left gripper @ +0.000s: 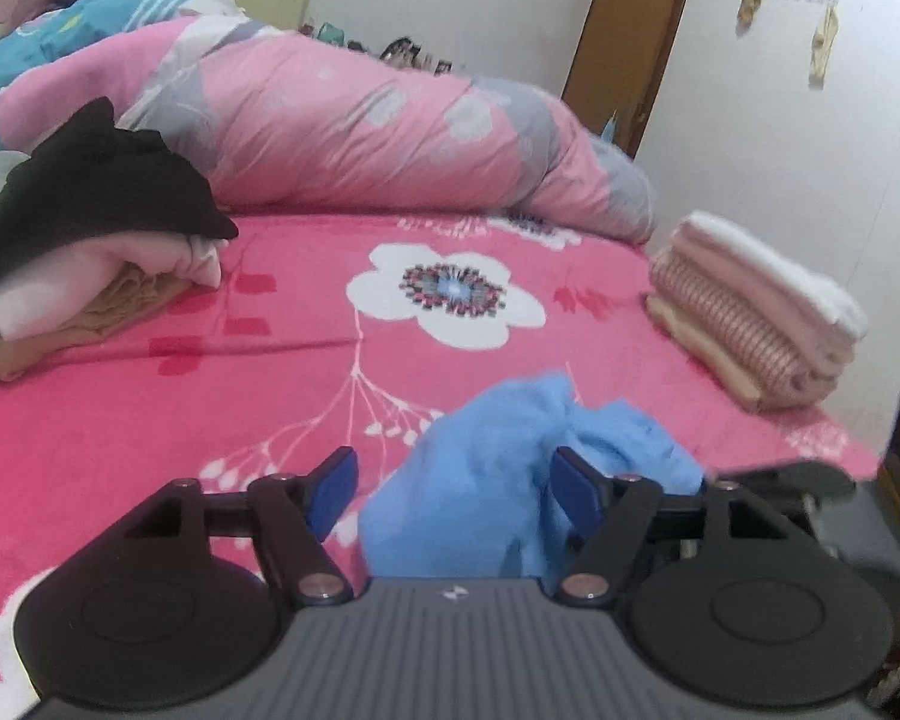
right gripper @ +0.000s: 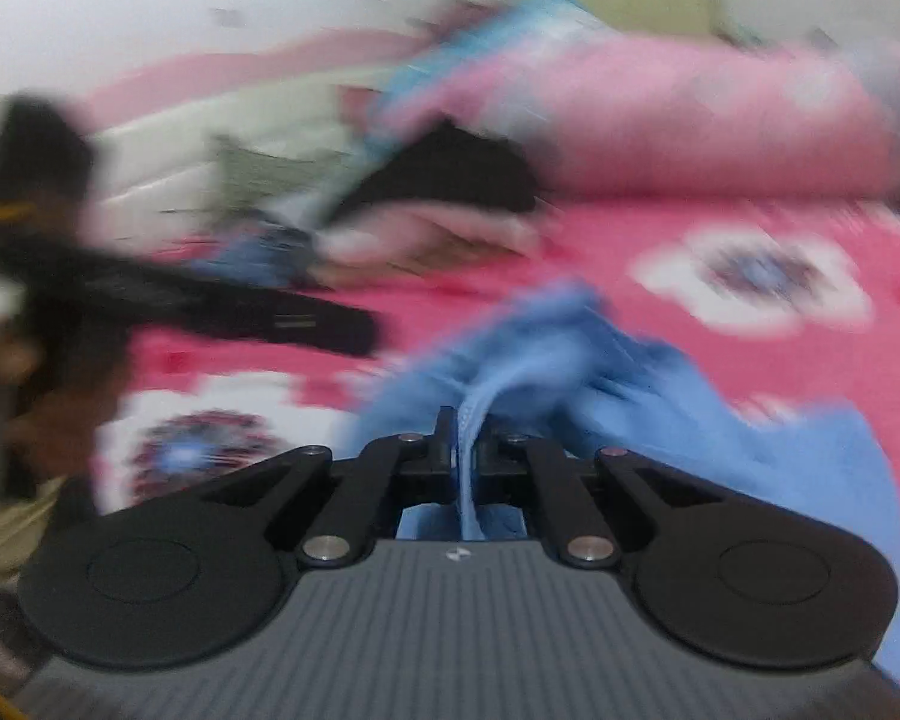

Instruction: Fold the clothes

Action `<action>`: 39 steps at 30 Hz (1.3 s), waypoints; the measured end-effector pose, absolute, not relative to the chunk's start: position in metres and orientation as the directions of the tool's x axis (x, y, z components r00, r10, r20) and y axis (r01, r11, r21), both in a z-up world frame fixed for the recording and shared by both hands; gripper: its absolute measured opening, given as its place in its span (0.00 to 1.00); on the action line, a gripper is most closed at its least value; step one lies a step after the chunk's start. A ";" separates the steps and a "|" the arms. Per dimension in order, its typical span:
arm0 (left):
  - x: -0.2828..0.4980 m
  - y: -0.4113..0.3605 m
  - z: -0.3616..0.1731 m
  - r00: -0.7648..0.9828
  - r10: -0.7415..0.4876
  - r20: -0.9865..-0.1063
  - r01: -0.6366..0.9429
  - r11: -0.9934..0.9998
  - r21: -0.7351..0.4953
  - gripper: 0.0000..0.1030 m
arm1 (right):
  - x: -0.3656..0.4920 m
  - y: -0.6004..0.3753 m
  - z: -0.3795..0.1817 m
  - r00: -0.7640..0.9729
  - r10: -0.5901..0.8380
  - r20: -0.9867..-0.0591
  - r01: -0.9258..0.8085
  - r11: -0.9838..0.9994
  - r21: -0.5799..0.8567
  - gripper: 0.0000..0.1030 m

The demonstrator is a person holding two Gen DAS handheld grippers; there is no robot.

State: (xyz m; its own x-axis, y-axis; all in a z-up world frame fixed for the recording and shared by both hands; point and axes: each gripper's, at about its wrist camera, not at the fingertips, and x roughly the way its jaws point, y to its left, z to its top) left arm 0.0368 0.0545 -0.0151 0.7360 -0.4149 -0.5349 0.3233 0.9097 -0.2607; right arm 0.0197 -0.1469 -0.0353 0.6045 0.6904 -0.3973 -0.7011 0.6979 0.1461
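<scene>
Covering most of both views, the bed [left gripper: 150, 420] wears a bright pink sheet printed with white flowers. A rolled pink quilt [left gripper: 360, 132] lies across its far side. At far left sits an untidy pile of clothes [left gripper: 90, 240] topped by a black garment; at right, near the edge, a neat folded stack [left gripper: 756, 312] of pale and striped pieces. A crumpled light blue garment [left gripper: 486, 480] lies nearest, on the sheet. The left hand-held gripper [left gripper: 456, 492] stands with its blue pads apart, the blue cloth between them but not pressed. The right hand-held gripper [right gripper: 465, 450] is clamped together on a fold of the blue garment [right gripper: 570, 360].
</scene>
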 end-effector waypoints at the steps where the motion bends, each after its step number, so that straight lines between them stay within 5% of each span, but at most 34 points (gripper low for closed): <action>1: 0.035 0.058 -0.013 0.738 -0.428 -0.522 0.333 0.903 -0.269 0.75 | 0.013 -0.136 -0.033 0.582 0.717 -0.385 -0.740 0.663 0.115 0.02; 9: 0.023 0.042 -0.022 0.697 -0.467 -0.545 0.419 0.881 -0.219 0.82 | -0.022 -0.069 -0.066 0.387 0.764 -0.516 -0.883 0.468 0.030 0.07; 12: 0.016 0.032 -0.029 0.698 -0.443 -0.562 0.438 0.886 -0.153 0.82 | -0.037 -0.072 -0.066 0.397 0.748 -0.532 -0.888 0.459 -0.017 0.26; 16: 0.011 0.030 -0.032 0.711 -0.439 -0.550 0.449 0.885 -0.126 0.82 | -0.049 -0.112 -0.040 0.441 0.764 -0.472 -0.868 0.497 -0.008 0.47; 22: 0.001 0.029 -0.031 0.715 -0.448 -0.537 0.481 0.873 -0.088 0.81 | -0.029 -0.200 -0.011 0.658 0.670 -0.343 -0.657 0.734 0.173 0.52; 25: -0.007 0.024 -0.031 0.718 -0.442 -0.538 0.500 0.865 -0.043 0.81 | 0.000 -0.226 -0.028 0.728 0.558 -0.399 -0.477 0.830 0.290 0.51; 30: -0.006 0.019 -0.031 0.748 -0.394 -0.535 0.455 0.890 -0.020 0.80 | 0.033 -0.225 -0.052 0.674 0.605 -0.425 -0.399 0.781 0.480 0.40; 31: -0.005 0.018 -0.031 0.753 -0.382 -0.535 0.441 0.897 -0.020 0.78 | 0.038 -0.217 -0.054 0.661 0.609 -0.437 -0.401 0.780 0.480 0.31; 32: -0.003 0.018 -0.031 0.759 -0.371 -0.536 0.427 0.904 -0.020 0.74 | 0.043 -0.208 -0.057 0.649 0.614 -0.450 -0.404 0.779 0.480 0.11; 33: -0.001 0.018 -0.030 0.763 -0.361 -0.536 0.413 0.910 -0.025 0.74 | 0.044 -0.200 -0.059 0.654 0.595 -0.467 -0.401 0.796 0.453 0.04; 39: 0.001 0.029 -0.017 0.791 -0.375 -0.482 0.377 0.921 -0.099 0.74 | 0.001 -0.191 -0.013 0.818 0.479 -0.318 -0.424 0.876 0.227 0.03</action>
